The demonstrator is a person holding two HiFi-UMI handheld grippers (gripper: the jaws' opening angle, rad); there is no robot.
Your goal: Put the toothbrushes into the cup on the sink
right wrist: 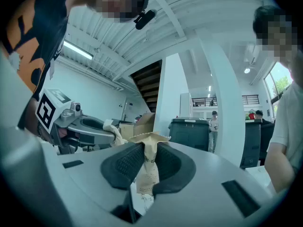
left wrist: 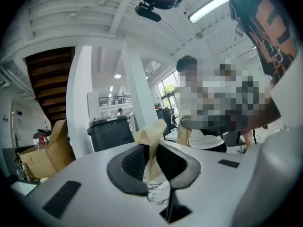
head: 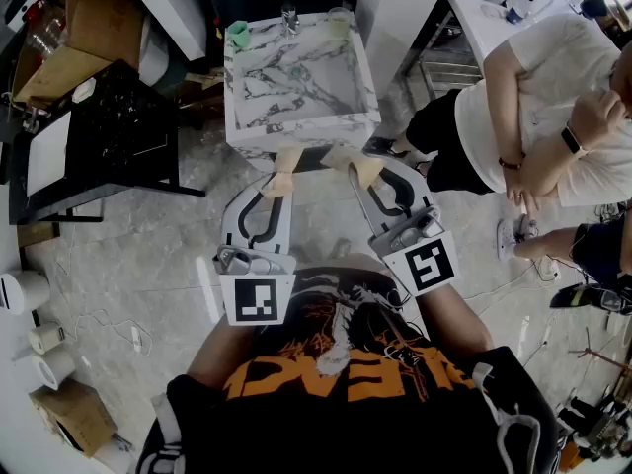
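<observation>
Marble sink (head: 301, 126) ahead, bystander (head: 533, 97) beside it, left claw (head: 280, 178) and right claw (head: 361, 174) each clamping paper-wrapped toothbrush (left wrist: 151, 155)

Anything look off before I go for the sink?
Yes: the tan tape round the tips of the left gripper and the right gripper looks crumpled and ragged. Both are shut on nothing, short of the sink, and I can't spot any toothbrush; the green cup stands at its far left corner.
</observation>
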